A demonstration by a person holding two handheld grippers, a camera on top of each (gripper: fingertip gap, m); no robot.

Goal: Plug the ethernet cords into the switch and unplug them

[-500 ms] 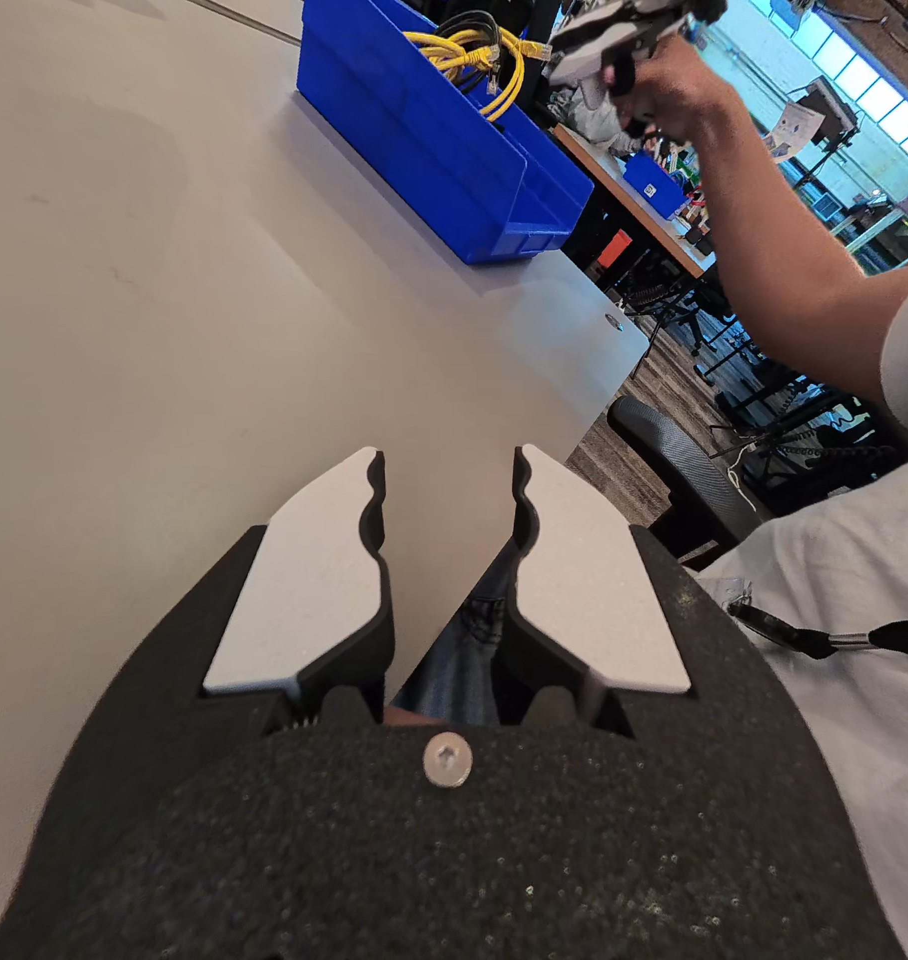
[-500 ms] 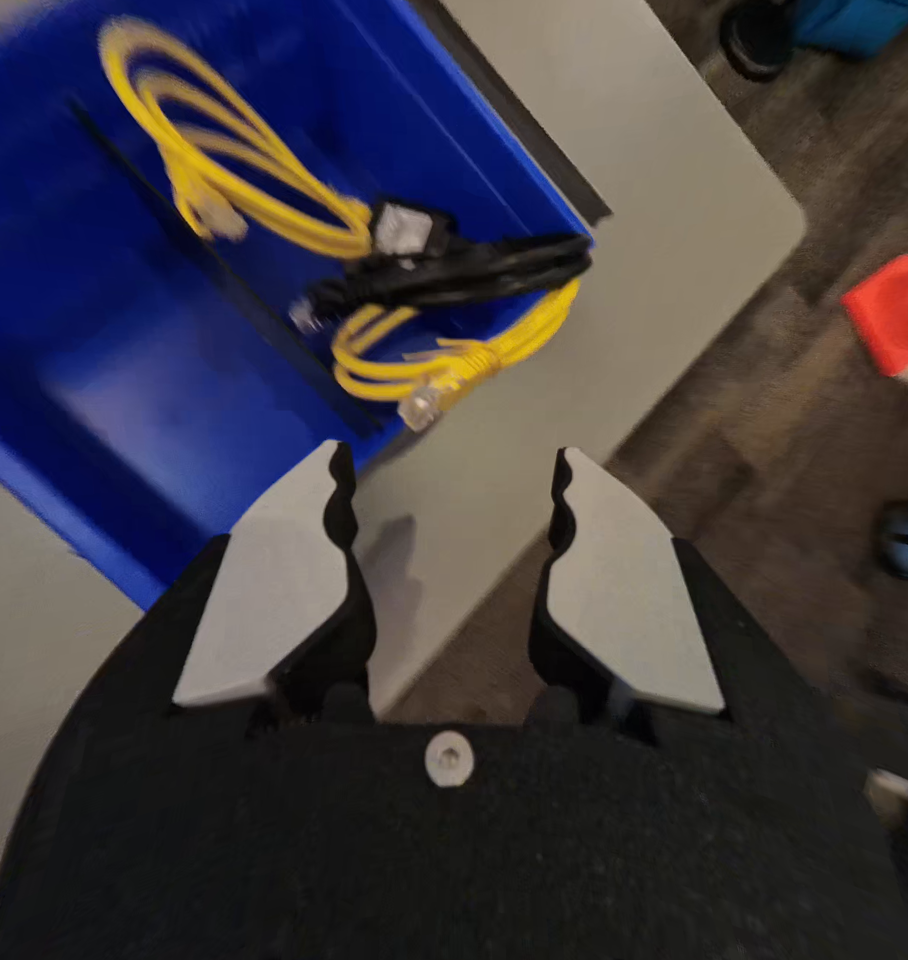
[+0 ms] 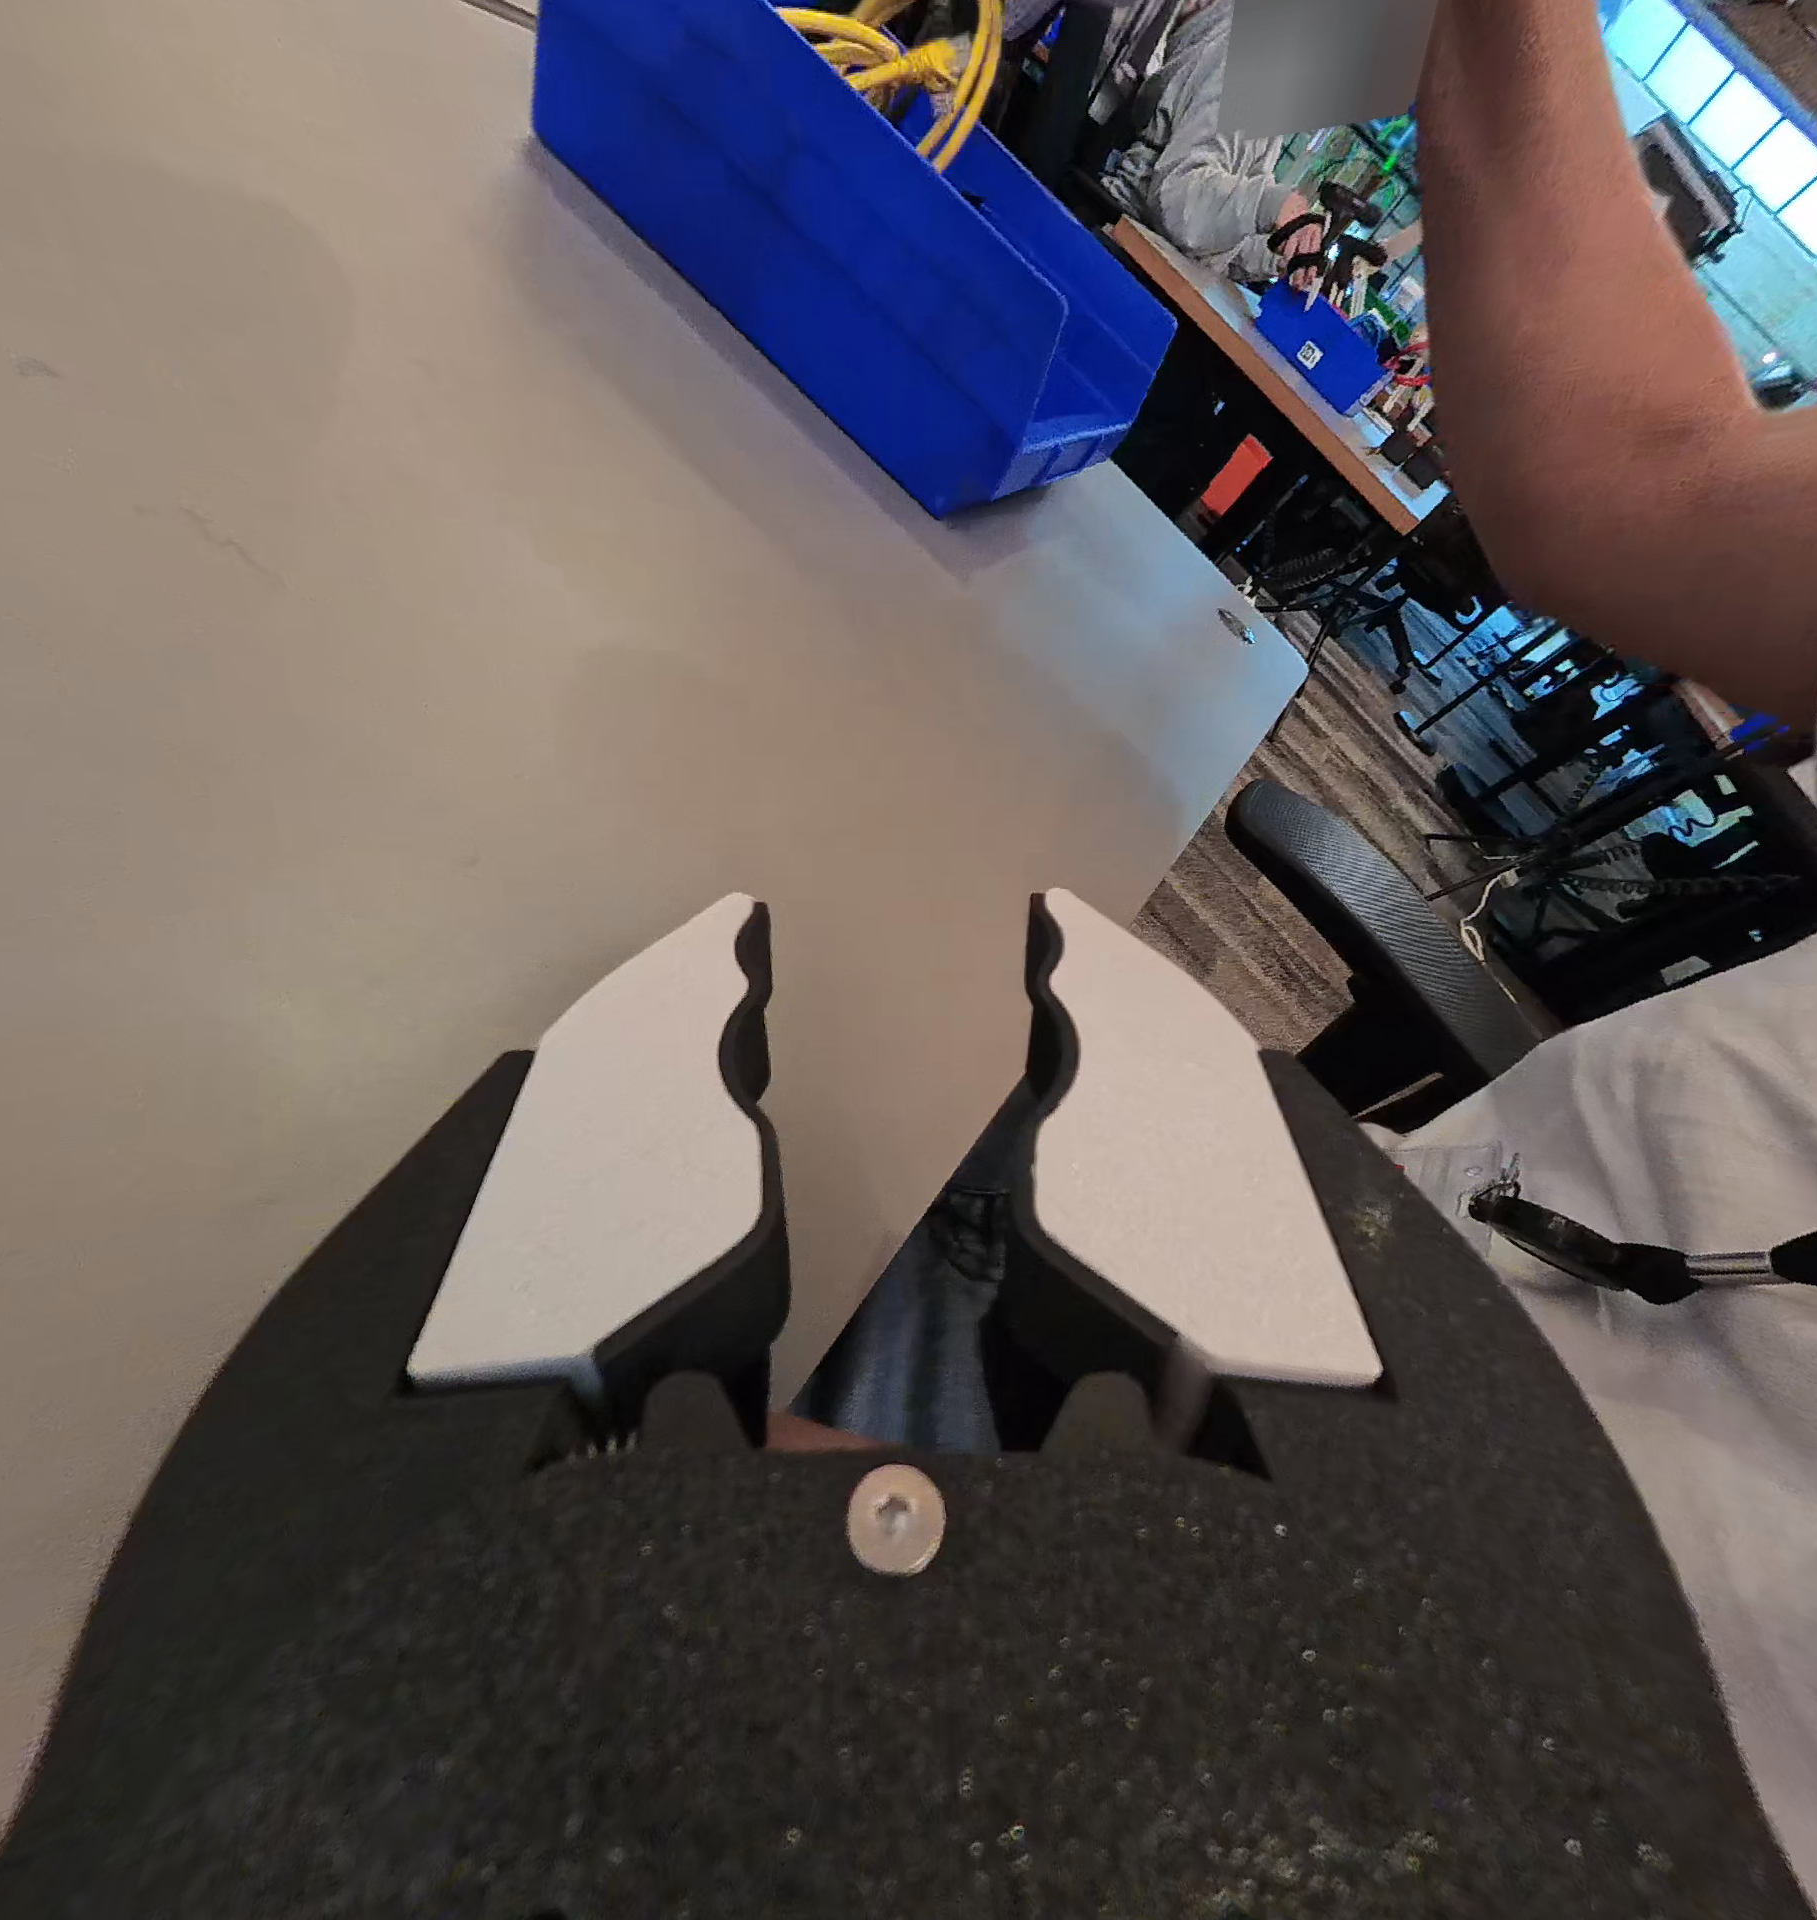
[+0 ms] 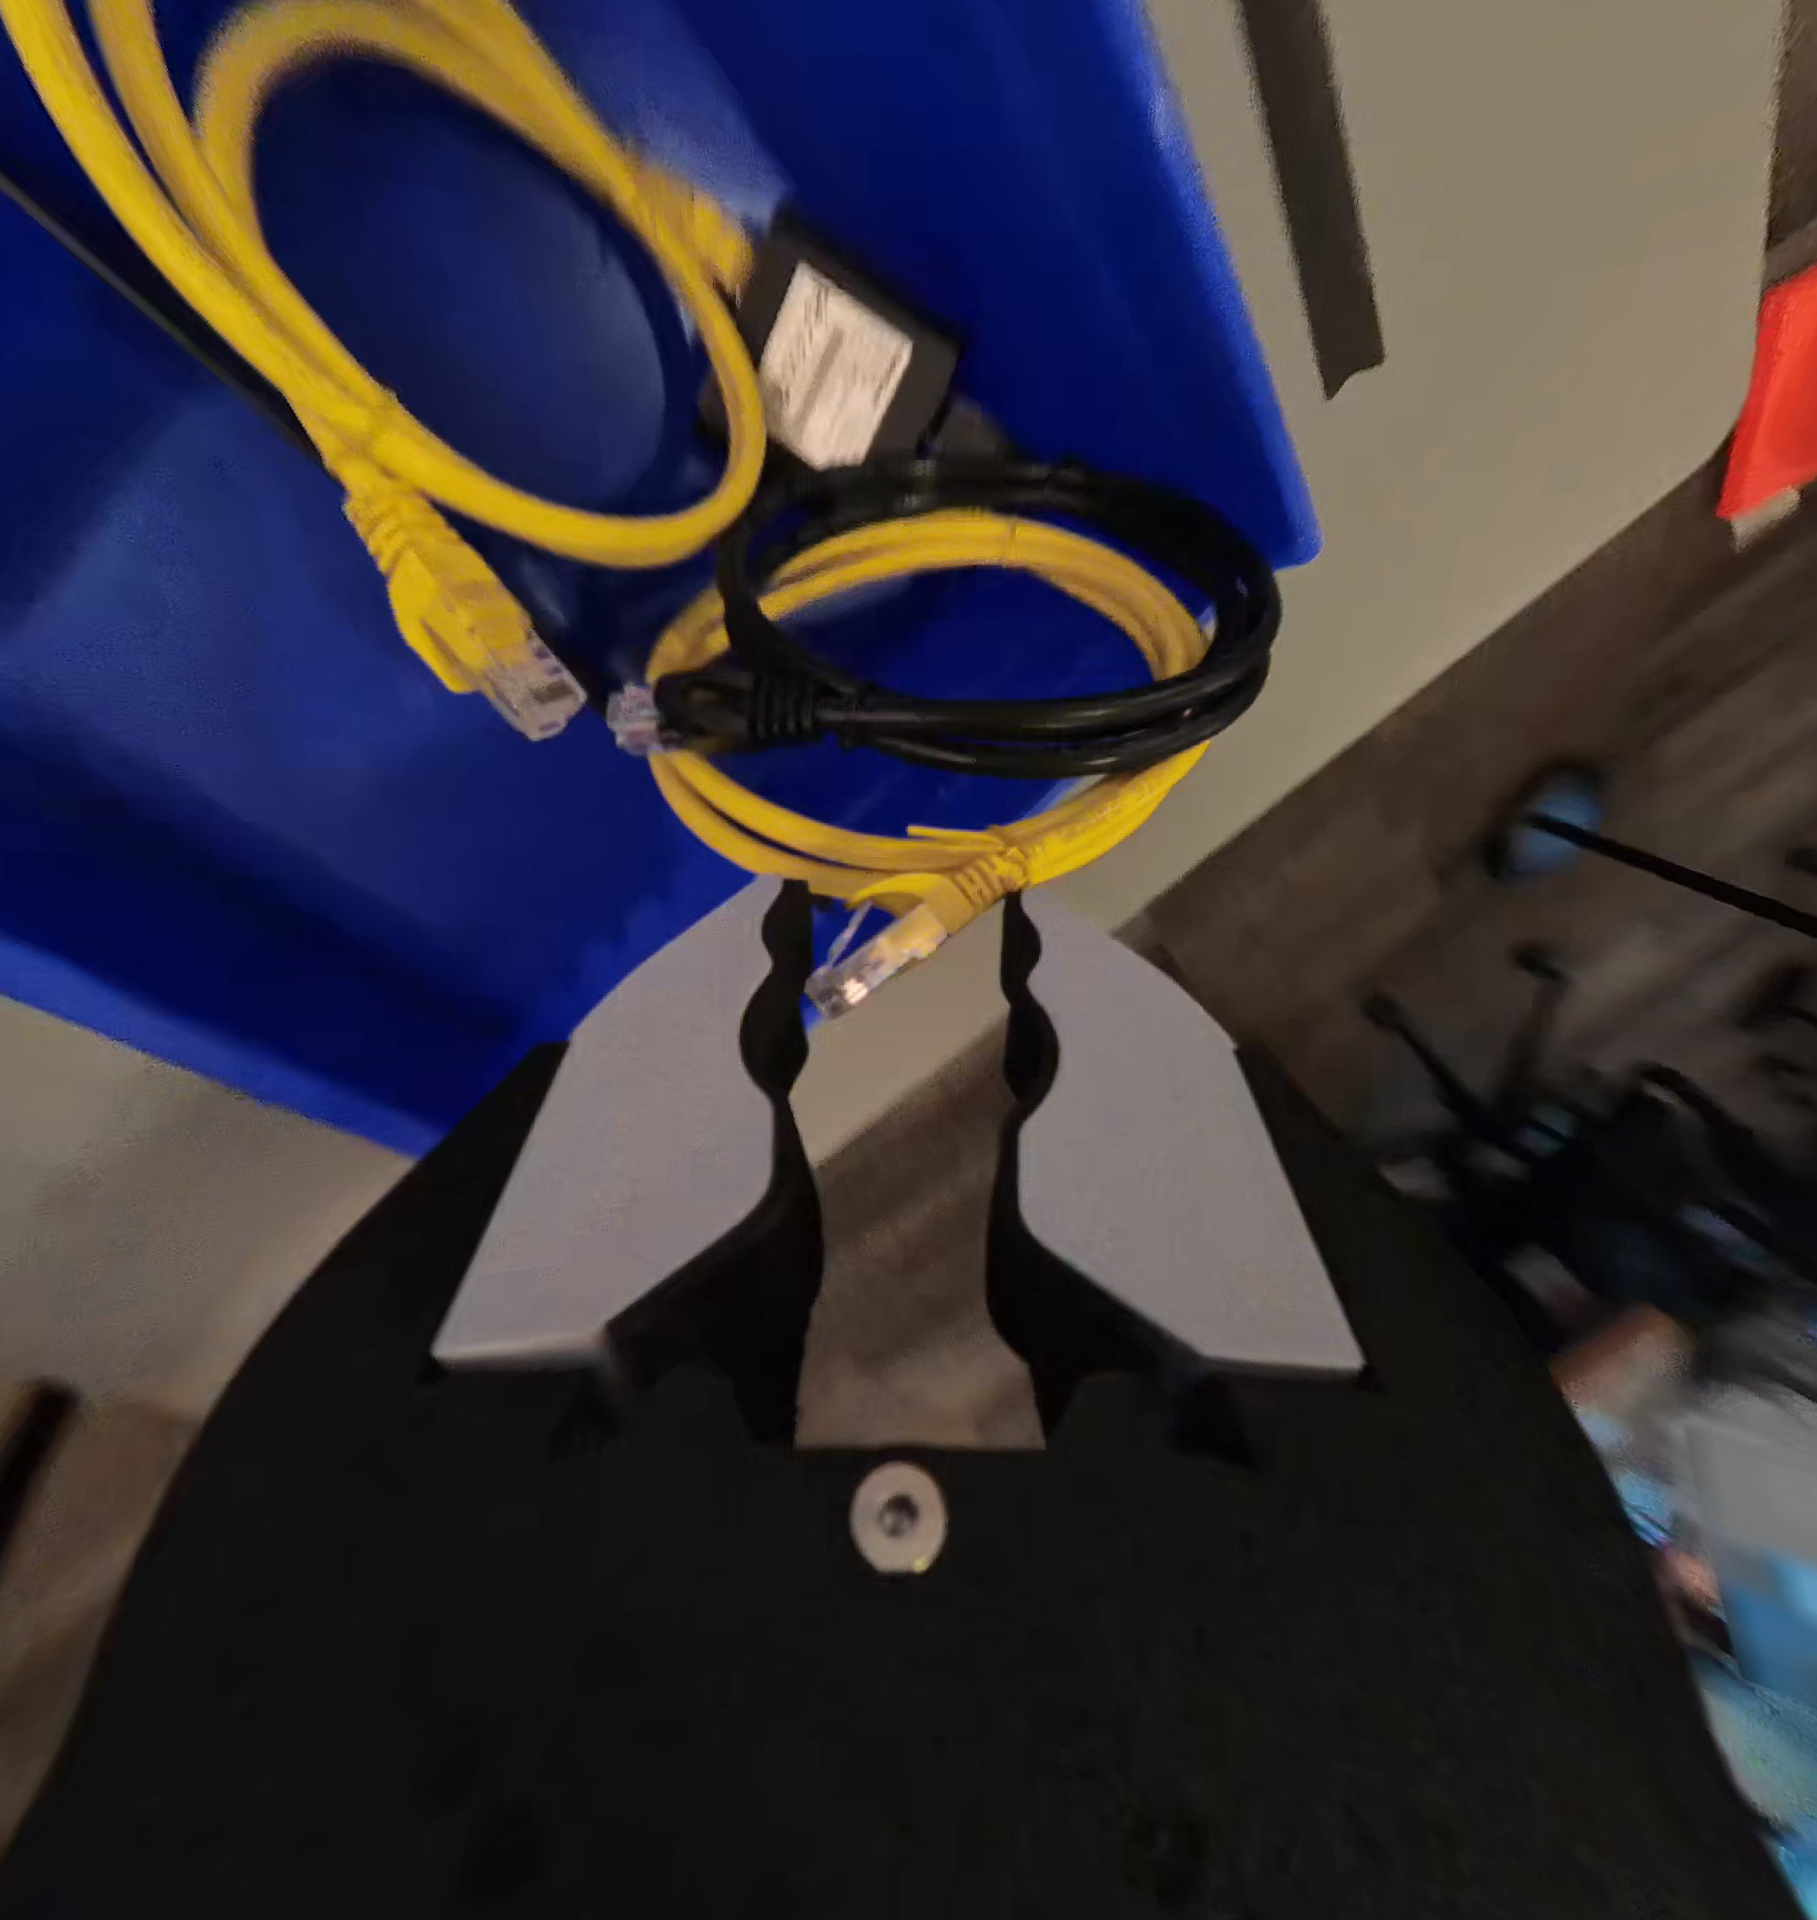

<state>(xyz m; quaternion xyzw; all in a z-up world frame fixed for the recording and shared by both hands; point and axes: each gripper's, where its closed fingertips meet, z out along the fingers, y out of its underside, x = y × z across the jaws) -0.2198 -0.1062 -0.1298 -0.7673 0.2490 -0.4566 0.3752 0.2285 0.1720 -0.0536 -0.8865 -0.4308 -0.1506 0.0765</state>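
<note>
Your right gripper (image 4: 904,914) stands partly spread above the corner of the blue bin (image 4: 208,831), with the clear plug (image 4: 873,961) of a coiled yellow cord (image 4: 935,831) lying in the gap between the fingers. Neither pad looks pressed on it yet; the plug sits slantwise, and the view is blurred, so judge contact with care. To take it well, bring the fingertips (image 4: 1080,997) down around the yellow boot just behind the plug, not over the clear tip or its thin latch tab, which would likely bend under a squeeze. Square the gripper to the plug's slant first, so the pads meet its flat sides.

A little farther in, a black cord (image 4: 1039,717) lies across the same yellow coil, and a tie binds the coil near the plug. Expect the black cord to drag along when you lift, so raise slowly. Beyond that lie a second yellow cord (image 4: 436,582) with its own plug and a dark box with a pale label (image 4: 842,364); whether that is the switch I cannot tell.

Your left gripper (image 3: 899,914) is spread and bare over the grey table (image 3: 364,623), well apart from the bin (image 3: 831,260). Keep it ready to steady the bin.
</note>
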